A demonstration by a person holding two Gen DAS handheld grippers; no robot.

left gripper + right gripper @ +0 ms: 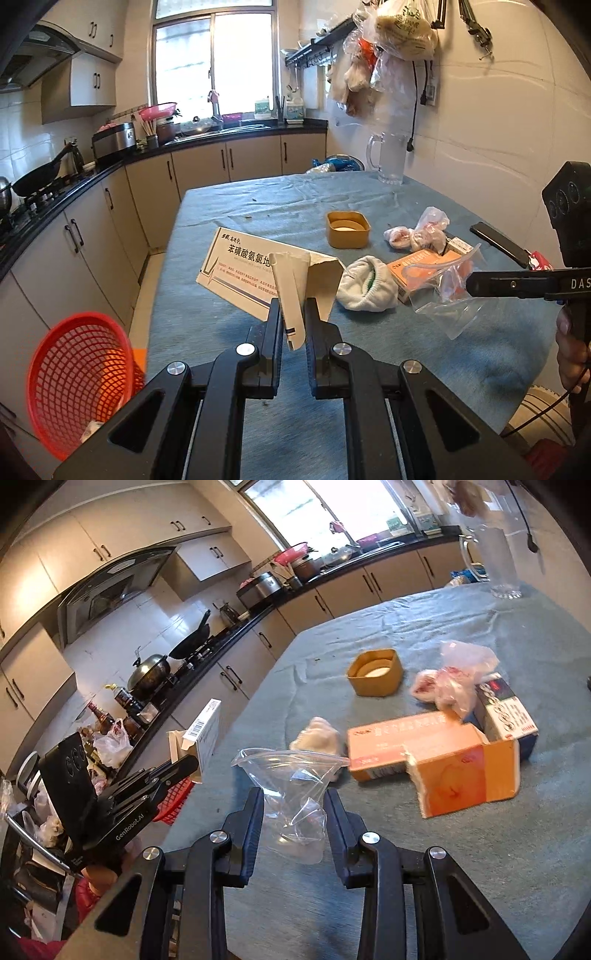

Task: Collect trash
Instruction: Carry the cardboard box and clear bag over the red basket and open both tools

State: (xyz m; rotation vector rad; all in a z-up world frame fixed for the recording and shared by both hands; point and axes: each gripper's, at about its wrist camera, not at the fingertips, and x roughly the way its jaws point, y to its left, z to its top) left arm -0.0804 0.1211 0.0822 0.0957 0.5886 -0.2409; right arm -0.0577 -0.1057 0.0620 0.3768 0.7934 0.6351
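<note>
white box (pixel 258 273) in left claw (pixel 293 314)

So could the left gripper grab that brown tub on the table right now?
Probably not yet: the left gripper is shut on a white box. The brown tub stands uncovered, nothing blocking it.

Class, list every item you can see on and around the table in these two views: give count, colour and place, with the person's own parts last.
medicine box: one, white, held in left claw
plastic bag: one, clear, in right claw
orange carton: one, torn, table right
small tub: one, tan, table centre
white cloth: one, beside carton
pink-stained bag: one, behind carton
glass mug: one, clear, far edge
basket: one, red, floor left
tablecloth: one, blue-grey
left claw: black, shut
right claw: black, closed on bag
</note>
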